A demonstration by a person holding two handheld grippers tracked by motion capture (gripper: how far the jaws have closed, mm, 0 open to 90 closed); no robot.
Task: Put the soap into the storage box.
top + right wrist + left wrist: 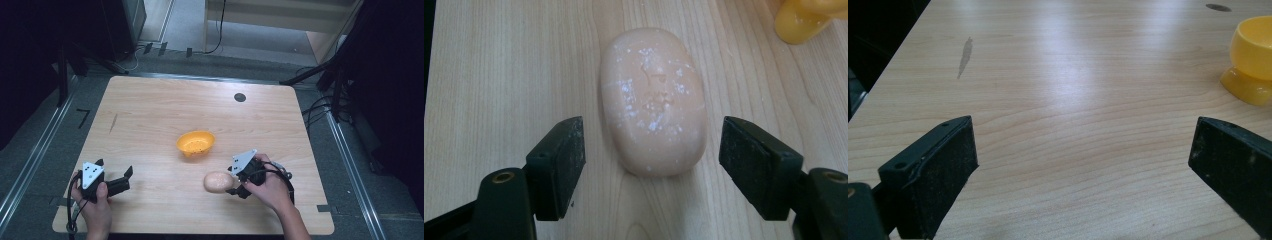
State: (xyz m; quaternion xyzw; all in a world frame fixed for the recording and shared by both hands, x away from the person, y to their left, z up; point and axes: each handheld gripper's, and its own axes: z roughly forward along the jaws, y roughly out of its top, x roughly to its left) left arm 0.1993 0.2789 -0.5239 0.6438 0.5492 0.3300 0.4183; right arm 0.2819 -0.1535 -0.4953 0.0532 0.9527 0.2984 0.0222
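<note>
A pale peach bar of soap (218, 181) (653, 100) lies flat on the wooden table (150, 110), just in front of a yellow footed bowl (195, 143) (1252, 60). My right gripper (233, 183) (651, 160) points left at the soap's near end; its jaws stand apart on either side of that end, with a gap to the soap on both sides. My left gripper (125, 177) (1083, 165) rests at the table's near left, open wide, with bare wood between its jaws.
A small dark round hole (240, 97) sits near the table's far edge. A dark streak (965, 56) marks the wood at the far left. Cables and black stands lie on the floor beyond the table's far and right edges.
</note>
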